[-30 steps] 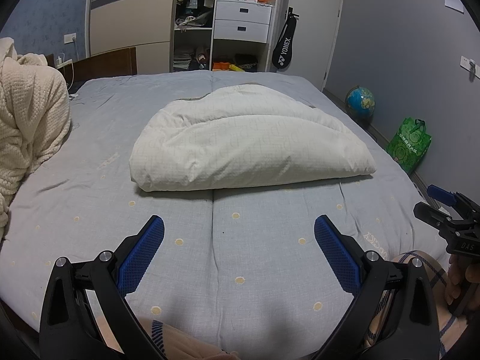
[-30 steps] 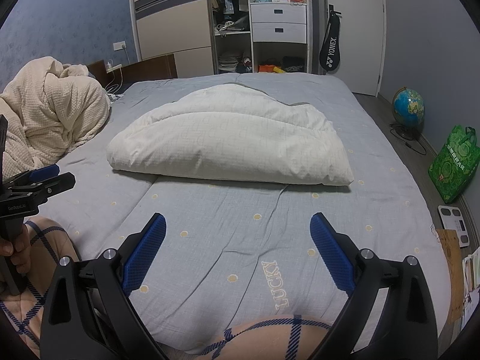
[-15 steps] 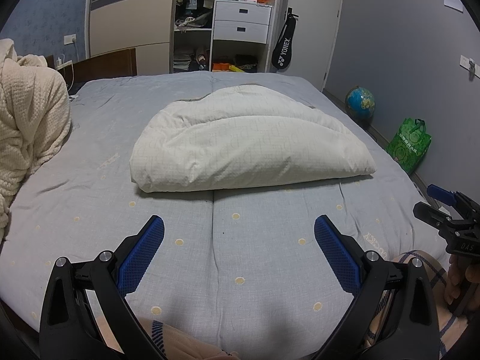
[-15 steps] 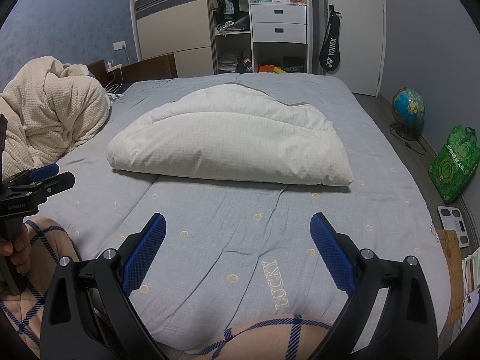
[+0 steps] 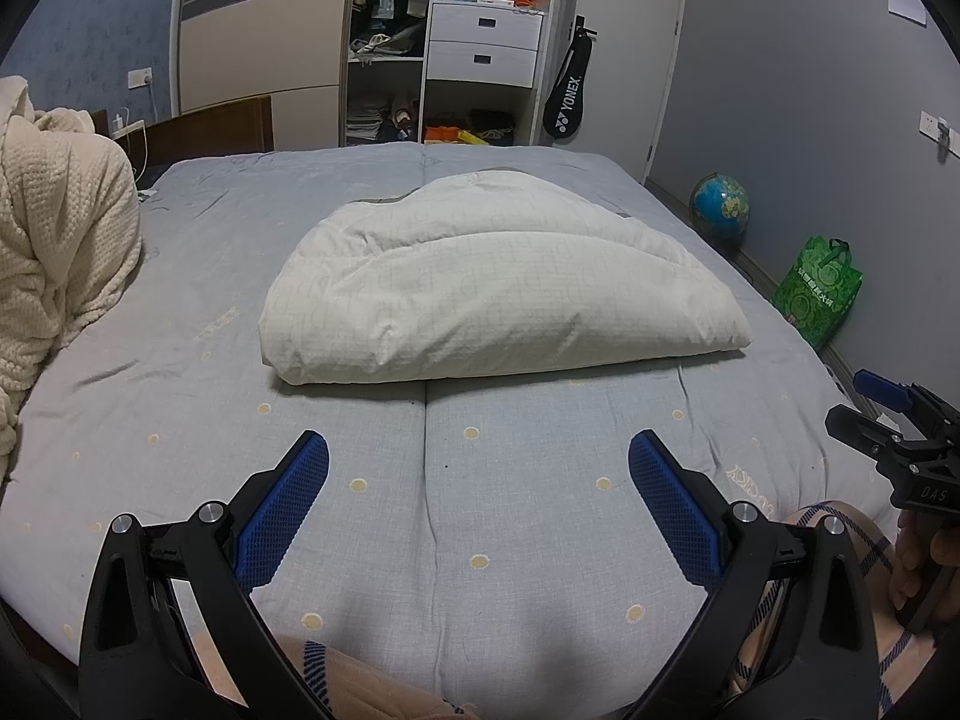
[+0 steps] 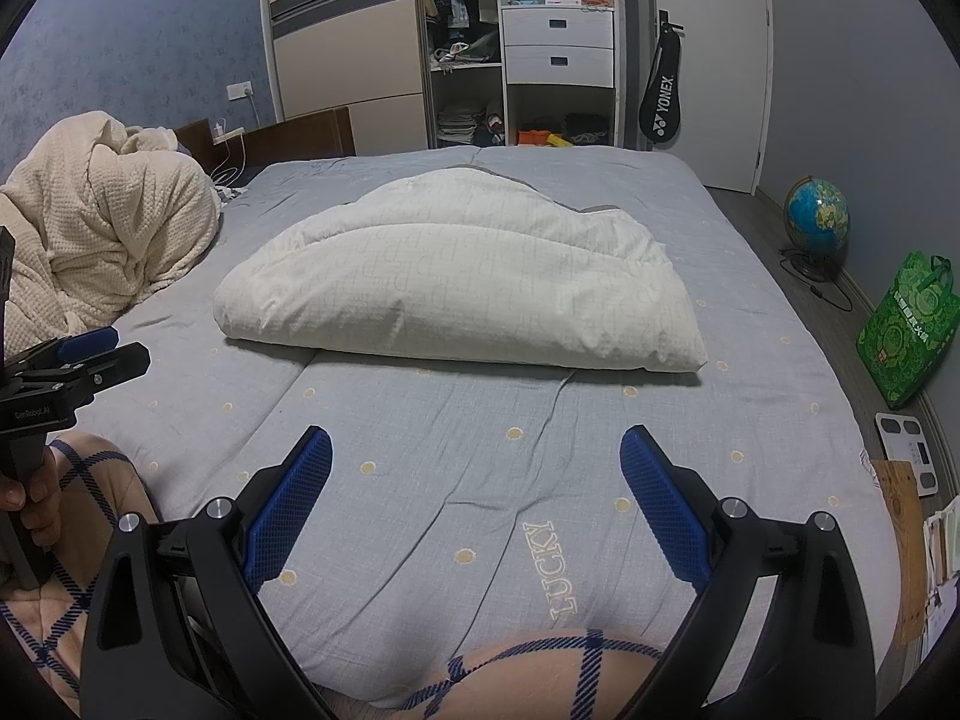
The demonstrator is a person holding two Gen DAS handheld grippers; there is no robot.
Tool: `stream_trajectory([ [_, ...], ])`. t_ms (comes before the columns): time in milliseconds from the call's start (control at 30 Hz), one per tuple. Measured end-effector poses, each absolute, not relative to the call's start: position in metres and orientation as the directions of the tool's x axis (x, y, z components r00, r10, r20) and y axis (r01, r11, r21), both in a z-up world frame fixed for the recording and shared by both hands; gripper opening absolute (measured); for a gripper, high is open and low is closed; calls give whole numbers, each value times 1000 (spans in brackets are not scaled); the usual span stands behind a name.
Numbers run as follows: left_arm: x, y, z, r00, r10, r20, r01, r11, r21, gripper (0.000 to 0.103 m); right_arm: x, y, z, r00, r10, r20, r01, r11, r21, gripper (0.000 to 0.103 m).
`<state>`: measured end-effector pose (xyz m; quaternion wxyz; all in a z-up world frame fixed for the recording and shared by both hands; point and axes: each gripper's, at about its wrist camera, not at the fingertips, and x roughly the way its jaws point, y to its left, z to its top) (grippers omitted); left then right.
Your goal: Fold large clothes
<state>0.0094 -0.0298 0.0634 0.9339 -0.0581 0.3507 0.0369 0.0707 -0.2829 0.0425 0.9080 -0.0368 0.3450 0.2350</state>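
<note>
at mid-bed: white quilt lies folded into a puffy half-moon bundle, straight folded edge toward the camera, rounded edge toward 12 o'clock
quilt surface: faint grid and letter print; a grey lining peeks out at its far edge
under it: grey bed sheet with pale dots and the word "lucky" stitched near the 6 o'clock edge
left gripper: jaws spread wide, nothing between them, hanging over bare sheet at 6 o'clock of the quilt, well apart from it
right gripper: jaws spread wide too, empty, over the sheet near the "lucky" lettering, clear of the quilt
at 9 o'clock: cream blanket heaped on the bed
at 6 o'clock: plaid-clad knees of the person
at 3 o'clock: globe and green bag on the floor
at 12 o'clock: open wardrobe with white drawers
</note>
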Motion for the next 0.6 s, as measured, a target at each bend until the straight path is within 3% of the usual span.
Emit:
stream_trajectory([
  [600, 8, -34, 66, 752, 24, -658, -111, 990, -91, 97, 71, -284, 43, 652, 402, -643, -451, 887, 97, 93],
])
